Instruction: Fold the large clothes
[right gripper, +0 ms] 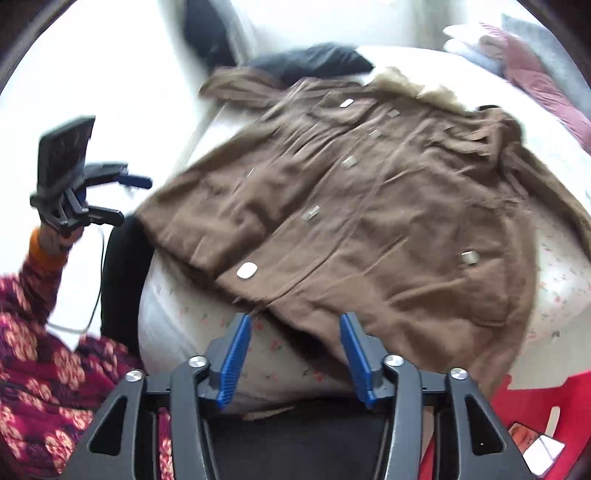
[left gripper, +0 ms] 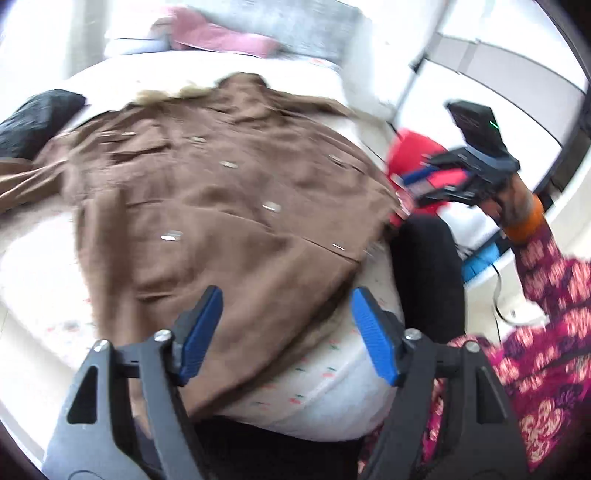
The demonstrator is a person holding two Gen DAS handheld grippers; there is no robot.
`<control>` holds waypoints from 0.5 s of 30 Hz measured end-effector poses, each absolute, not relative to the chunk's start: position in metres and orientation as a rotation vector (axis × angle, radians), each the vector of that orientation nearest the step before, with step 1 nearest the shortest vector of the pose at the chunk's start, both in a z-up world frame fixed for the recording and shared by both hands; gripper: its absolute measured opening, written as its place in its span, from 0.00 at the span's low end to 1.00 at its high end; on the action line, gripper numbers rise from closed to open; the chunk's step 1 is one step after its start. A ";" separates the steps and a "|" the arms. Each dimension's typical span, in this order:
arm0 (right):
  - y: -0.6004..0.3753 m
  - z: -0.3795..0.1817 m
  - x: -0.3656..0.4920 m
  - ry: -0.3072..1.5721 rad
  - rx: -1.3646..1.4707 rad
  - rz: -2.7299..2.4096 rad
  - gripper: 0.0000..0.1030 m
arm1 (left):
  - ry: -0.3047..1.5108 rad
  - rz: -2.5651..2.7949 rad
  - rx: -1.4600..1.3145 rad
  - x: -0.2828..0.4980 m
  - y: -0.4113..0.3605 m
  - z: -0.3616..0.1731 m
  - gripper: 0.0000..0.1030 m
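Broadly, the bed (left gripper: 44,266), with its pale flowered sheet, fills both views and carries the brown coat (left gripper: 221,206), which lies spread flat, front up, its fur collar (right gripper: 417,86) toward twelve o'clock in each wrist view and its hem toward six o'clock, overhanging the near edge of the mattress a little. It looks laid out that way so the long sides are reachable from where the person stands at the foot. A black cushion (left gripper: 33,122) sits at about ten o'clock in the left view, touching or just beside one sleeve; blur makes it hard to say which. Pink and grey bedding (left gripper: 221,35) is piled at twelve o'clock, well apart from the coat. The left gripper (left gripper: 288,336) hangs above the hem with its blue pads spread and nothing between them; the right gripper (right gripper: 295,358) is likewise spread and empty over the hem's other corner. Bare sheet shows at eight o'clock in the left view and four o'clock in the right, so there is room to draw the sleeves inward. A red basket (right gripper: 535,413) beside the bed crowds the right side.
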State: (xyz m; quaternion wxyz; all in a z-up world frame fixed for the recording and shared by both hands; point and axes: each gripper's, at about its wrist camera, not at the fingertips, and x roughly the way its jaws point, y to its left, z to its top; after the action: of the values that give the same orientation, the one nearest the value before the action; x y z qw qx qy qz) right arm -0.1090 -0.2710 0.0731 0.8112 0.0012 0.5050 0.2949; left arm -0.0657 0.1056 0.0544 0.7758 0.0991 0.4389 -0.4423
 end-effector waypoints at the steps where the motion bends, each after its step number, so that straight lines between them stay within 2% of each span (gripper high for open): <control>1: -0.288 0.075 -0.103 1.060 0.037 0.574 0.61 | 0.956 -0.903 0.190 -0.053 0.115 0.052 0.74; 4: -0.329 0.063 -0.087 1.058 0.127 0.400 0.62 | 1.030 -0.749 0.157 -0.015 0.140 0.030 0.74; 9: -0.407 0.001 -0.061 1.179 0.363 0.197 0.62 | 1.263 -0.607 0.035 0.028 0.178 -0.030 0.74; 13: -0.432 -0.047 -0.059 1.265 0.512 0.176 0.60 | 1.359 -0.641 -0.075 0.028 0.188 -0.054 0.65; 14: -0.432 -0.056 -0.059 1.284 0.541 0.185 0.54 | 1.359 -0.651 -0.081 0.026 0.188 -0.054 0.53; 15: -0.428 -0.060 -0.060 1.292 0.556 0.211 0.24 | 1.362 -0.682 -0.107 0.023 0.188 -0.051 0.40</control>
State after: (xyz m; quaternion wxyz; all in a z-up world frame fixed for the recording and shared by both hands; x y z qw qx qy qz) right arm -0.0603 -0.4282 -0.0603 0.7576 0.2553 0.5929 0.0966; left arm 0.0231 0.1885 -0.0511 0.7226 -0.0486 0.6166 -0.3086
